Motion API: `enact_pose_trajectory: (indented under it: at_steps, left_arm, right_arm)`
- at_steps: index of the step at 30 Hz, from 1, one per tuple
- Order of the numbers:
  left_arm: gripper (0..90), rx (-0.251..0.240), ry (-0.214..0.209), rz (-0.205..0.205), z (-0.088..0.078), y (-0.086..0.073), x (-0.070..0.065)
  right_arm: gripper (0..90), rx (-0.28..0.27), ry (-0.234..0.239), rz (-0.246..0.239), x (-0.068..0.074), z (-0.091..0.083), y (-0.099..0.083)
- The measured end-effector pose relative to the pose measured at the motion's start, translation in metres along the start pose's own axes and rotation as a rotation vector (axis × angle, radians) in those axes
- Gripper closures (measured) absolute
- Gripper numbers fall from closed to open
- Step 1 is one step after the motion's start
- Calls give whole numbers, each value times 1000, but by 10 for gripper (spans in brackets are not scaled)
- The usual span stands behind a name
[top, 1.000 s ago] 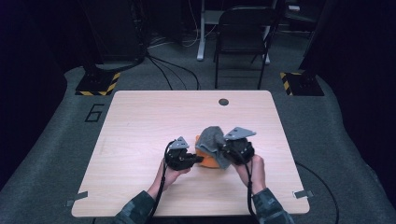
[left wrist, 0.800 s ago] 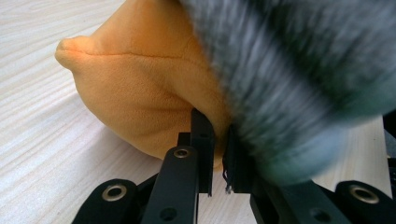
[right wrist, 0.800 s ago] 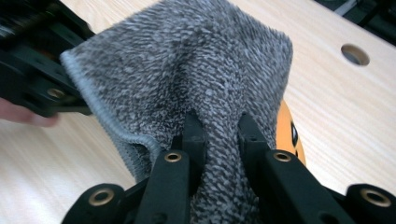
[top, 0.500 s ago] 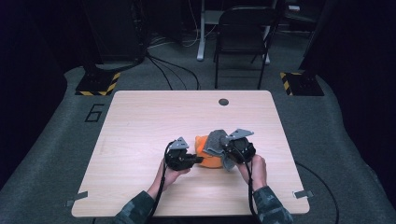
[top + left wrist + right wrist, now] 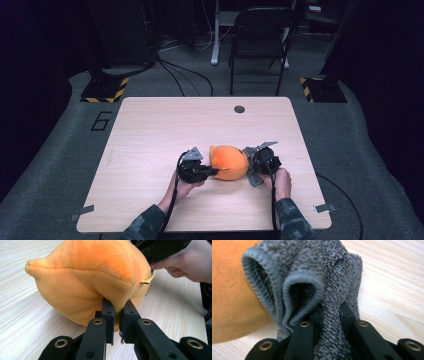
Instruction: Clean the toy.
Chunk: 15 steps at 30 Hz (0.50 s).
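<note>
We find the left gripper point(image 5: 116, 315) clamped on a pinch of orange plush at the near left side of the pillow point(image 5: 229, 162). The right gripper point(image 5: 329, 315) is clamped on a bunched fold of grey knit cover point(image 5: 312, 277), hemmed edge doubled over, just right of the pillow. The pillow lies on the table point(image 5: 150, 130), near the middle of its near half, between the two grippers, bare of the cover as far as we can see. A small tag point(image 5: 148, 279) sticks out on its right side.

Risks, in our judgement: the left pinch is shallow and could slip if the right pulls hard. The cover's opening is collapsed and may snag on the pillow corner.
</note>
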<state>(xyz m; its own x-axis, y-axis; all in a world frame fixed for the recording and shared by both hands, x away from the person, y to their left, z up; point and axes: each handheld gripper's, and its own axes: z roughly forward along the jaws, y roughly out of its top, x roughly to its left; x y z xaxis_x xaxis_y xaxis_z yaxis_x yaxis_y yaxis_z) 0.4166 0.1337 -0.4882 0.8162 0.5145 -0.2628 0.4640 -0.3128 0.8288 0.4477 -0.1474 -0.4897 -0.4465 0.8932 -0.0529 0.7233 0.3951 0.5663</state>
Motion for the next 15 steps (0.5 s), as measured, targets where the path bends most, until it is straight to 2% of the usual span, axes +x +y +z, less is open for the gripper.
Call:
enact_pose_trajectory:
  at_steps: [1,3,4,6,7,8,11,12,13,14,15]
  left_arm:
    - [831,-1,-2,-3,0,0,0]
    - [831,0,-1,-4,0,0,0]
    - [830,3,-4,-6,-1,0,0]
    - [830,0,0,-2,0,0,0]
    - [830,3,-4,3,0,0,0]
    - [830,3,0,1,0,0,-1]
    - [829,3,-1,6,0,0,-1]
    - [828,3,-4,4,1,0,-1]
    - [827,2,-3,5,1,0,-1]
    - [827,1,-3,3,1,0,-1]
    - [827,3,-4,3,1,0,-1]
  right_arm:
    - [780,0,0,0,0,0,0]
    - [780,-22,-29,-24,-2,-12,3]
    - [780,-68,-47,-10,-4,-31,8]
    - [780,-128,-45,6,-3,-57,14]
    - [780,-128,-45,6,-3,-57,14]
    - [780,-164,-49,13,0,-69,18]
    - [780,-258,-32,-45,19,-98,28]
    - [780,-269,-26,-81,28,-101,30]
    - [781,-245,13,-121,44,-96,32]
    - [781,-245,13,-121,44,-96,32]
    - [781,-218,47,-128,49,-88,33]
